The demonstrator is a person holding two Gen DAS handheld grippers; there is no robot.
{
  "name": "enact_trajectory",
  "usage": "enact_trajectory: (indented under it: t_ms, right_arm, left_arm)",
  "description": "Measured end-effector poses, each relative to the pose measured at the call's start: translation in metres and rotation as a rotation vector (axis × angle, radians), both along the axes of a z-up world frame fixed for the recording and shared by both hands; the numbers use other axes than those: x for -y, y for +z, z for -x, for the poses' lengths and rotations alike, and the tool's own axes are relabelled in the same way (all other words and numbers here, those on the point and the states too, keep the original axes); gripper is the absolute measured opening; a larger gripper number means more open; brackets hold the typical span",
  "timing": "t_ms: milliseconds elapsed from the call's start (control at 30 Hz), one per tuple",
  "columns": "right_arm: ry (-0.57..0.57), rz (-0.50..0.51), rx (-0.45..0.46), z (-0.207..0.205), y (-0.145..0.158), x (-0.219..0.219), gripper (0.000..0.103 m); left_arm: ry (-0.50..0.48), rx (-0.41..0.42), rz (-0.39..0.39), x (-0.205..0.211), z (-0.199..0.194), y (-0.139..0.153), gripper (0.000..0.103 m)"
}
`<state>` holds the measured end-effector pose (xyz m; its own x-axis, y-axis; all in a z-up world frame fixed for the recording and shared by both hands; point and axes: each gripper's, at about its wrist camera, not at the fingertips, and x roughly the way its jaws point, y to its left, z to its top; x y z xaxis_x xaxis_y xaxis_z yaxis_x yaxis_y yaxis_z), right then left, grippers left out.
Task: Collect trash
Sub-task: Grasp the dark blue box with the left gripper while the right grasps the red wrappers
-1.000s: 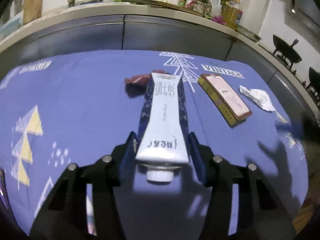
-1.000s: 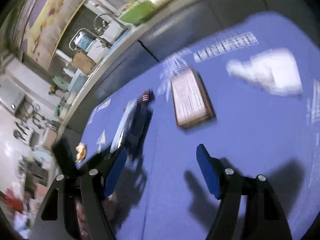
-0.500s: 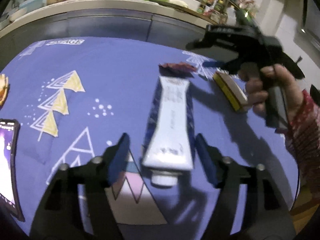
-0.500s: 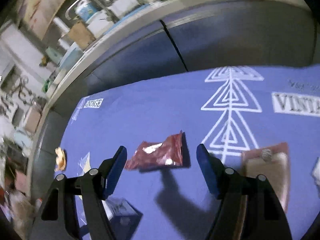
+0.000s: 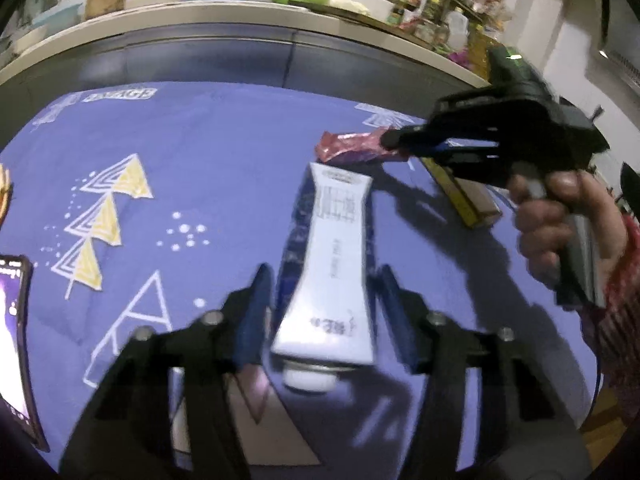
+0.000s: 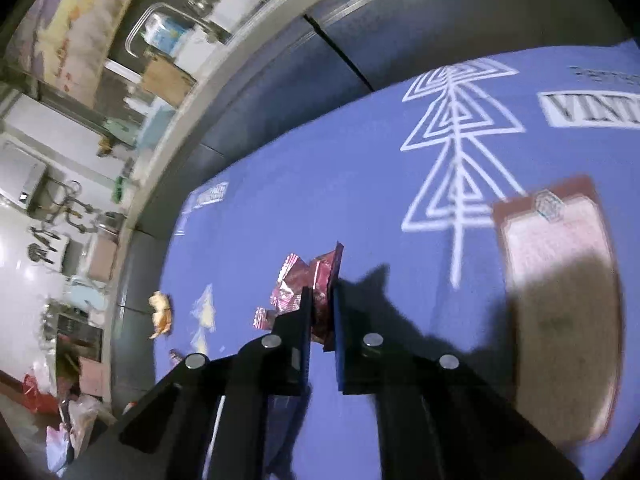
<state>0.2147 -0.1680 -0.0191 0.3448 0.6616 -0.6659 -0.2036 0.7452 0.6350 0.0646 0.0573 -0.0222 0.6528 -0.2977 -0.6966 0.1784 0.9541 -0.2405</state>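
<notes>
A white and blue tube [image 5: 324, 280] lies lengthwise on the blue tablecloth [image 5: 192, 152], cap towards the camera. My left gripper [image 5: 324, 312] is closing on it, and both blue pads touch its sides. Just beyond the tube's far end, a crumpled red wrapper [image 5: 352, 146] is pinched at its right end by my right gripper [image 5: 390, 140], held by a person's hand [image 5: 560, 216]. In the right wrist view the right gripper [image 6: 320, 296] is closing, with the red wrapper [image 6: 312, 280] squeezed between its pads.
A flat brown and yellow box [image 5: 464, 196] lies right of the tube and shows as the box [image 6: 560, 300]. A phone [image 5: 16, 340] lies at the left edge. A yellow food scrap [image 6: 160, 312] sits far left. A grey counter [image 5: 280, 24] runs behind the table.
My right gripper swung over from the right and shut on the red wrapper. My left gripper let the tube down, opened wider, then closed in on it again.
</notes>
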Motion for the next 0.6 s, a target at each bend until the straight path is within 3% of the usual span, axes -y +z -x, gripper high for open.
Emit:
enact_trajectory:
  t_ms: [100, 233, 300, 367, 433, 567, 600]
  right_arm:
    - [-0.036, -0.009, 0.083, 0.041, 0.019, 0.028, 0.006]
    - [-0.119, -0.020, 0.149, 0.100, 0.028, 0.073, 0.006]
    - [-0.175, -0.021, 0.167, 0.134, 0.024, 0.098, 0.006]
    - [-0.234, -0.019, 0.179, 0.164, 0.018, 0.124, 0.006]
    - [-0.305, -0.029, 0.183, 0.192, 0.011, 0.155, 0.006]
    - [-0.410, -0.059, 0.161, 0.226, -0.005, 0.203, 0.006]
    - [-0.422, -0.065, 0.161, 0.231, -0.008, 0.210, 0.006]
  left_arm:
    - [-0.016, 0.014, -0.029, 0.010, 0.004, 0.005, 0.047]
    - [-0.052, -0.013, 0.020, 0.018, 0.006, 0.008, 0.043]
    - [-0.067, -0.013, 0.033, 0.024, 0.010, 0.011, 0.027]
    - [-0.112, -0.013, 0.060, 0.036, 0.014, 0.017, 0.022]
    - [-0.155, -0.019, 0.066, 0.052, 0.016, 0.021, 0.022]
    - [-0.188, -0.005, -0.028, 0.088, 0.019, 0.023, 0.023]
    - [-0.183, 0.001, -0.056, 0.093, 0.020, 0.024, 0.030]
